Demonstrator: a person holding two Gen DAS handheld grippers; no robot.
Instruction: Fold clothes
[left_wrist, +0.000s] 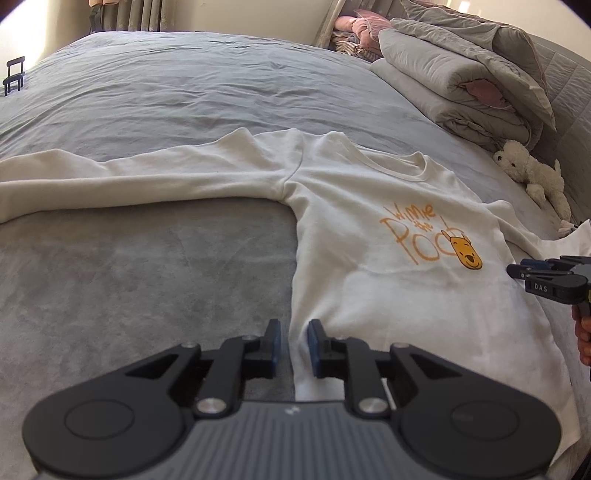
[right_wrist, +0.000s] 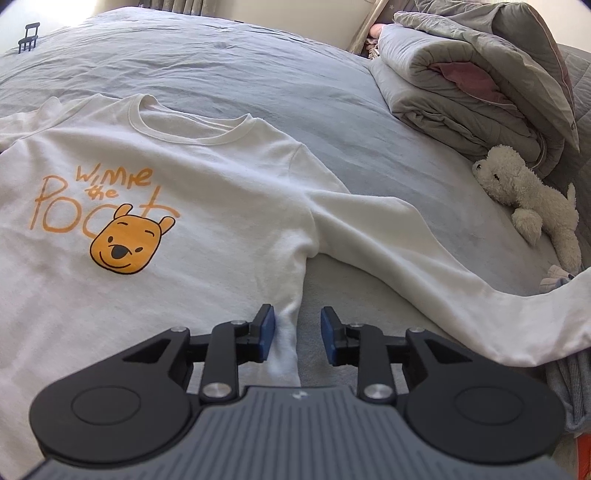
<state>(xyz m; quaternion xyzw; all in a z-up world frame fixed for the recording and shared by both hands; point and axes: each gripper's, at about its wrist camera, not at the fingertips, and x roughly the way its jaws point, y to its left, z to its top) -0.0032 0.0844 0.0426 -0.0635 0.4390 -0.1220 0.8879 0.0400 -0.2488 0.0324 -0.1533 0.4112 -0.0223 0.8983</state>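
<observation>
A white long-sleeved sweatshirt (left_wrist: 354, 295) with an orange bear print lies face up and flat on the grey bed, both sleeves spread outward. In the left wrist view my left gripper (left_wrist: 294, 332) is open, low over the shirt's left side edge, and that edge runs into the gap between the blue pads without being pinched. My right gripper (right_wrist: 298, 317) is open too, straddling the shirt's (right_wrist: 221, 166) right side edge below the armpit; the cloth lies against the left pad only. The right gripper (left_wrist: 517, 271) also shows at the left wrist view's right border.
A folded grey duvet (right_wrist: 461, 92) is piled at the bed's far right, with a white plush toy (right_wrist: 517, 192) in front of it. The grey sheet (left_wrist: 147, 277) stretches wide to the left and beyond the shirt. A hand (left_wrist: 583, 332) holds the right gripper.
</observation>
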